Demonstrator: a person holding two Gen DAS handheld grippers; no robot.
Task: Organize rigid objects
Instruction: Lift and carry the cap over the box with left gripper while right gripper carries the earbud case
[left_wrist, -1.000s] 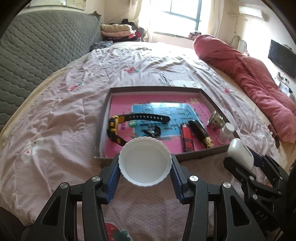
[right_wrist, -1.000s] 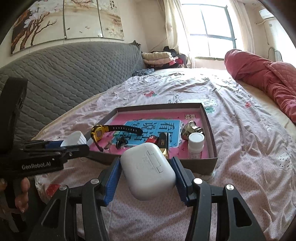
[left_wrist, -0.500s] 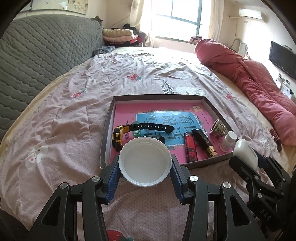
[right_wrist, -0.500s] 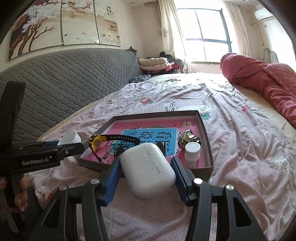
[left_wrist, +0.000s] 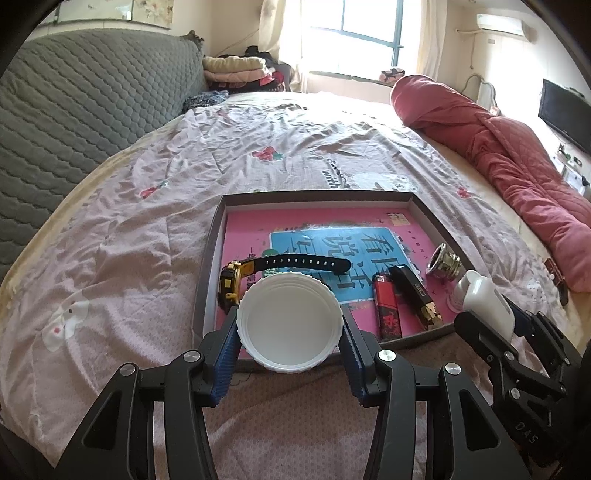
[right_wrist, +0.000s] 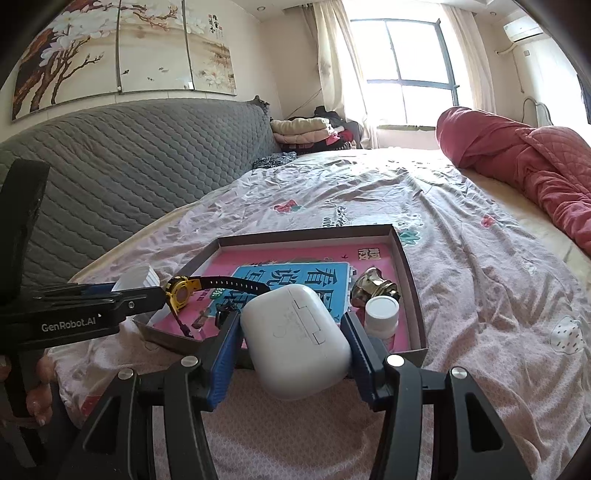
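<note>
Left gripper (left_wrist: 290, 332) jaws clamped on white cap (left_wrist: 289, 324), right gripper (right_wrist: 291, 332) jaws clamped on white case (right_wrist: 295, 336). Both hover near tray (left_wrist: 207, 258) on bed (left_wrist: 147, 206), probably to drop inside beside watch (left_wrist: 258, 269).

A home bedroom is showing here. A wide bed (left_wrist: 258, 158) is lying under a pink sheet printed with strawberries, and a grey quilted headboard (right_wrist: 129, 155) is running along 1 side. A rolled red quilt (left_wrist: 498, 147) is resting on the far edge. Folded clothes (right_wrist: 306, 129) are piling up by the window (right_wrist: 406, 51), where pale curtains (right_wrist: 332, 55) are hanging and daylight is pouring in. A 3-panel blossom painting (right_wrist: 122, 48) is hanging above the headboard. An air conditioner (left_wrist: 498, 24) is sitting high on the wall, and a dark TV (left_wrist: 565, 114) is standing at the right.
</note>
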